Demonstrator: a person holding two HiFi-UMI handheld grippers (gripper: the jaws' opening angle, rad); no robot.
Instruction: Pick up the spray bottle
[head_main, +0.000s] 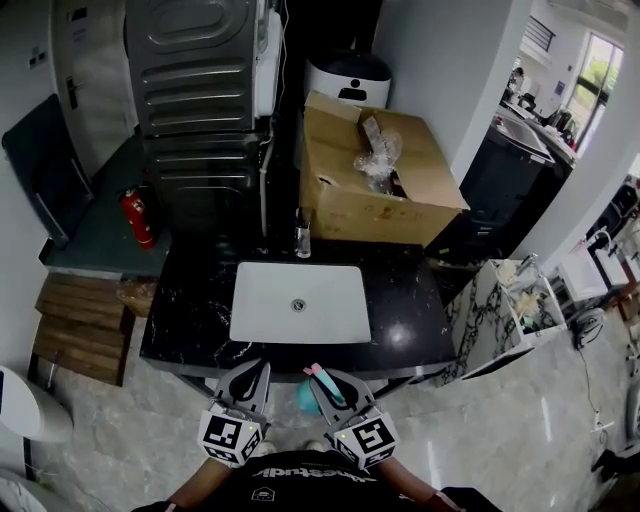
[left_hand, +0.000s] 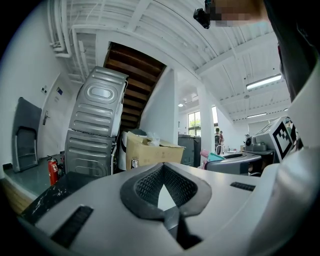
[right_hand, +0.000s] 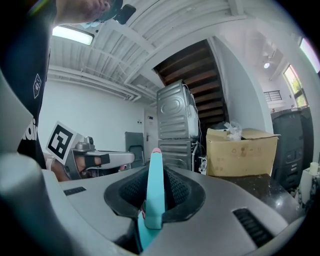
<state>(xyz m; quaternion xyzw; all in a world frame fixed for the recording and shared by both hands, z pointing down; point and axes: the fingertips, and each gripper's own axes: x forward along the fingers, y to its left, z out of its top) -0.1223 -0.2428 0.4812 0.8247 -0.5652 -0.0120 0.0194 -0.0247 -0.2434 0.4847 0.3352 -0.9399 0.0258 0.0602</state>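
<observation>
Daylight entered through window (head_main: 598, 75) at right; ceiling tube (left_hand: 264, 81) burned white. Black countertop (head_main: 400, 335) carried a small sheen. Both gripper views bowed strongly, corners dark. Near the lens the left gripper (left_hand: 162, 167) sat soft, unfocused.

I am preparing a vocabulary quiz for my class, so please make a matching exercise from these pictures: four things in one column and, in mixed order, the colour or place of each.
1. spray bottle
2. fire extinguisher
3. cardboard box
4. sink

A. white, set in the black counter
B. red
C. held in the right tongs
D. brown, behind the sink

Pairs: 1-C, 2-B, 3-D, 4-A
</observation>
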